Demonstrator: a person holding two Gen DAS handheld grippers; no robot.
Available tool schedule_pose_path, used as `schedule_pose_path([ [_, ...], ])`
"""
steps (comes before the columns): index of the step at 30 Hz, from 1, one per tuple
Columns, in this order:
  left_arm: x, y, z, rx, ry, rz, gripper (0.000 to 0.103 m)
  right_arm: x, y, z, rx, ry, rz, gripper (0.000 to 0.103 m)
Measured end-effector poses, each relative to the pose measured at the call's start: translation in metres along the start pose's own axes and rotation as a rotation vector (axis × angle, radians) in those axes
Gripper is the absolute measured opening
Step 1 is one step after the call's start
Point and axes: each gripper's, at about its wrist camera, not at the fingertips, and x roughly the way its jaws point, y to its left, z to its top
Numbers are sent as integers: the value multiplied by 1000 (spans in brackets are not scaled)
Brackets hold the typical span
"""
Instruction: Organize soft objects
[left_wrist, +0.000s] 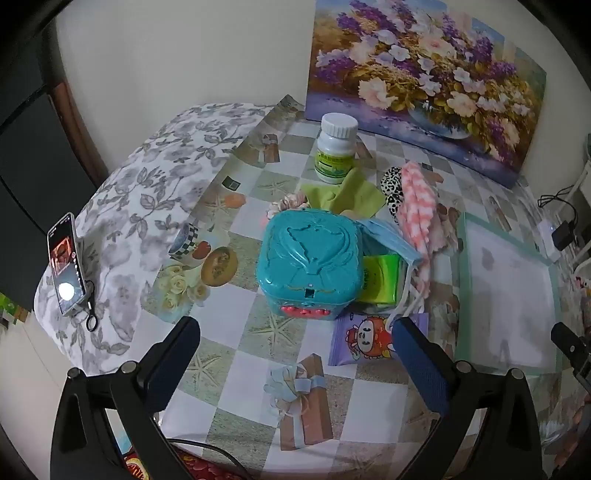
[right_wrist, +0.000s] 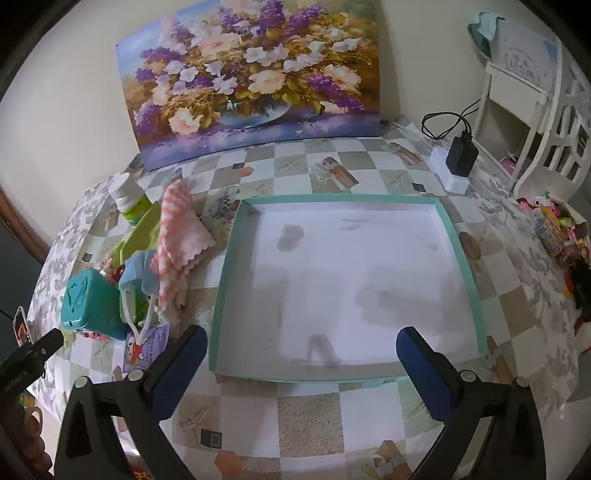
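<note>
A pile of soft things lies on the table: a pink-and-white cloth (left_wrist: 417, 218) (right_wrist: 177, 236), a blue face mask (left_wrist: 388, 240) (right_wrist: 138, 273), a green cloth (left_wrist: 347, 192), a leopard-print item (left_wrist: 393, 188), a green tissue pack (left_wrist: 380, 277) and a purple cartoon tissue pack (left_wrist: 365, 341) (right_wrist: 146, 347). A teal toy box (left_wrist: 310, 262) (right_wrist: 92, 302) stands among them. A shallow teal-rimmed white tray (right_wrist: 463, 258) (left_wrist: 463, 280) lies to the right, empty. My left gripper (left_wrist: 295, 332) is open, in front of the teal box. My right gripper (right_wrist: 301, 343) is open, over the tray's near edge.
A white pill bottle (left_wrist: 334, 147) (right_wrist: 129, 201) stands behind the pile. A flower painting (right_wrist: 251, 81) leans on the wall. A phone (left_wrist: 66, 264) rests on a floral pillow at left. A charger (right_wrist: 460, 155) and white shelf (right_wrist: 532, 110) stand at right.
</note>
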Motion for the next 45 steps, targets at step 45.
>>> schedule_pose_path([
  [45,-1,-30,-6,144,-17,0,103,-1,33,-9,-154,21,57,103],
])
